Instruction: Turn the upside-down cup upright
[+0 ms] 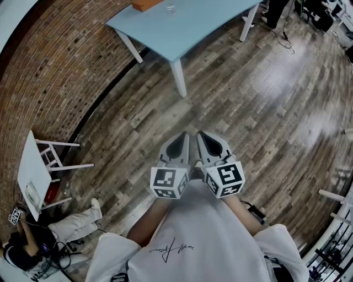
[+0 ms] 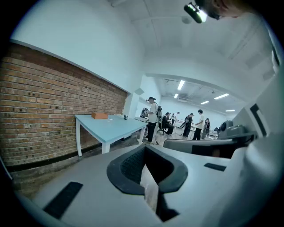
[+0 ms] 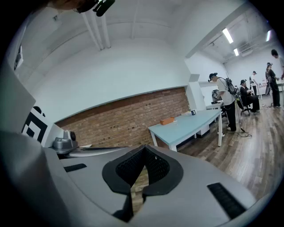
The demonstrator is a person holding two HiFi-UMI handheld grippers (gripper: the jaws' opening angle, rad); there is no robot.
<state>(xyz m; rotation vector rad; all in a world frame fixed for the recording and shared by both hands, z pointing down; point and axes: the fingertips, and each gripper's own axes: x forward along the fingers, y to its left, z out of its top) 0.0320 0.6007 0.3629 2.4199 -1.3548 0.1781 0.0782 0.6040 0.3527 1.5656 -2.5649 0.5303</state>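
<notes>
Cup on table, well beyond hand-held grippers.

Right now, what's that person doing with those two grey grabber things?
A person stands on the wood floor holding the left gripper and right gripper side by side, close to the body. Both are shut and empty. The blue table with an orange box is farther ahead. Nothing is being handled yet.
</notes>
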